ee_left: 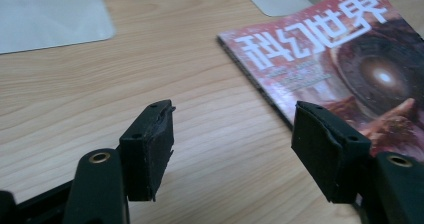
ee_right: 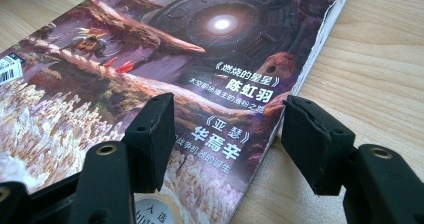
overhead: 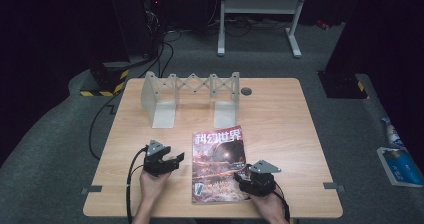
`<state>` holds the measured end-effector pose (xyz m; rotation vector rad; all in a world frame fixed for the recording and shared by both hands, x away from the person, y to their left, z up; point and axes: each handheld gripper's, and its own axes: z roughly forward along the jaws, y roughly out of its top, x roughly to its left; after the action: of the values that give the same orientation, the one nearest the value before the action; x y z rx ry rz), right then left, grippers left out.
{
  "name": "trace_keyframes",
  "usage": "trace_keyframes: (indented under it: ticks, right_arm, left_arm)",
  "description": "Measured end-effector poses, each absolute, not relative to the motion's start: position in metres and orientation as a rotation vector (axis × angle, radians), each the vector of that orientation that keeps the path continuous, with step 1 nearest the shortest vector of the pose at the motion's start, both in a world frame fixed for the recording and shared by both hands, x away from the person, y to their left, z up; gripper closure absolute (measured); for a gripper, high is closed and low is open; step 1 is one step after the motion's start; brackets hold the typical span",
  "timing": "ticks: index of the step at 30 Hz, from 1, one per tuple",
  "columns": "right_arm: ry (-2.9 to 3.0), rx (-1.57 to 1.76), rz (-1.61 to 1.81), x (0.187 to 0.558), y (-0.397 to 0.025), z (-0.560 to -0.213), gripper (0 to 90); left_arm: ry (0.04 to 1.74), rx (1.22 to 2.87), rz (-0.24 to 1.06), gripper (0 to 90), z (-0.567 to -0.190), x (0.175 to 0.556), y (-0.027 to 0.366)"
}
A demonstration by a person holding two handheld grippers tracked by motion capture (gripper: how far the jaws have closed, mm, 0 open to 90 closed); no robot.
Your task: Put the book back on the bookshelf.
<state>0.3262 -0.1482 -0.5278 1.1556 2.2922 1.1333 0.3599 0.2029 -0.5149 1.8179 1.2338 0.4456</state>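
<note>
Where the high view is taken, a magazine (overhead: 218, 164) is seen flat on the tabletop (overhead: 280, 114), long axis running away from the person, between the left hand-held gripper (overhead: 176, 159) and the nearer right hand-held gripper (overhead: 242, 176). From the left gripper view, parted jaws are seen, the red-titled cover lying rightward. From the right gripper view, open jaws straddle its right edge.
</note>
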Motion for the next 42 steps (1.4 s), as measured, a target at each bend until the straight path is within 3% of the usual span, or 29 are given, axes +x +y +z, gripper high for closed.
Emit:
trace_keyframes:
  ticks: [14, 25, 35, 42]
  right_arm:
    - [2.304, 1.130, 1.136, 0.328, -0.150, -0.527, 39.6]
    - [2.319, 1.129, 1.136, 0.336, -0.156, -0.518, 43.5]
    - [2.379, 1.185, 1.117, 0.372, -0.159, -0.503, 46.9]
    - [2.411, 1.233, 1.106, 0.406, -0.155, -0.500, 44.1]
  left_arm:
    - [1.187, 1.828, 0.362, 33.4, -0.518, 0.370, 0.164]
    - [1.212, 1.847, 0.405, 33.9, -0.527, 0.375, 0.153]
    - [1.192, 1.894, 0.433, 34.5, -0.531, 0.374, 0.147]
    - [1.194, 1.890, 0.445, 35.0, -0.532, 0.373, 0.146]
